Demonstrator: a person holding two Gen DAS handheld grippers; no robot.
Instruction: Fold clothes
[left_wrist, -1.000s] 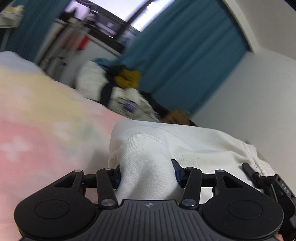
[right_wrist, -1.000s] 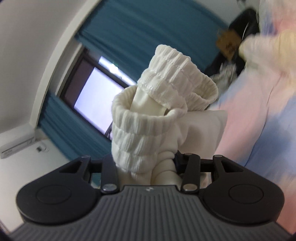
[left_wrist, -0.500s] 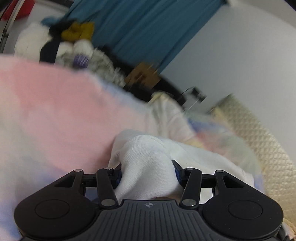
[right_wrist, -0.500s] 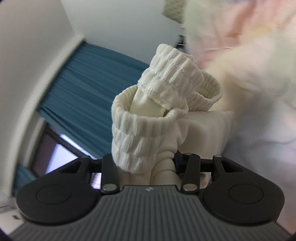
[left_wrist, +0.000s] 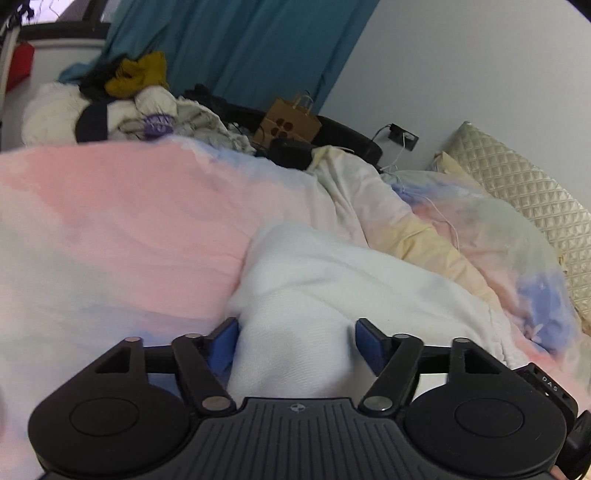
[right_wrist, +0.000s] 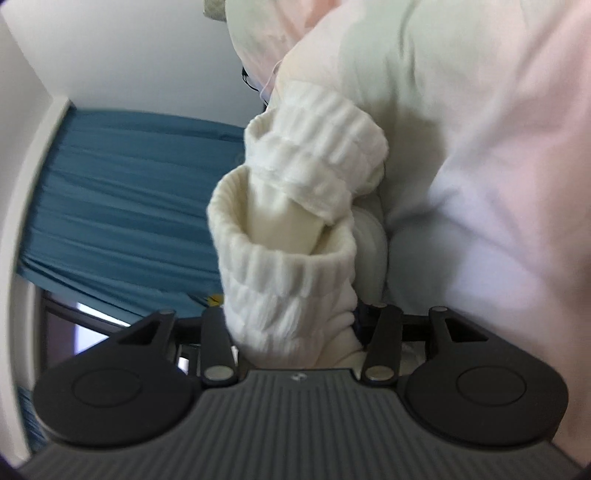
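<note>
A white knit garment (left_wrist: 332, 280) lies bunched on the pastel pink-and-blue duvet (left_wrist: 129, 221). In the left wrist view a fold of it runs between my left gripper's (left_wrist: 297, 343) blue pads (left_wrist: 225, 345). The pads stand apart and open, the right one slightly off the cloth. In the right wrist view, my right gripper (right_wrist: 295, 325) is shut on the garment's two ribbed cuffs (right_wrist: 280, 273). The cuffs stick up in front of the camera, pressed close to the pale bedding (right_wrist: 480, 147). The fingertips themselves are hidden by the cloth.
A heap of other clothes (left_wrist: 122, 103) sits at the bed's far side, with a brown paper bag (left_wrist: 291, 122) and teal curtain (left_wrist: 240, 48) behind. A pastel pillow (left_wrist: 480, 229) and quilted cream headboard (left_wrist: 517, 192) are at the right.
The left gripper's fingers have spread apart around the fold, and the garment has come down onto the duvet. The right gripper swung from the window toward the bedding, cuffs still held.
</note>
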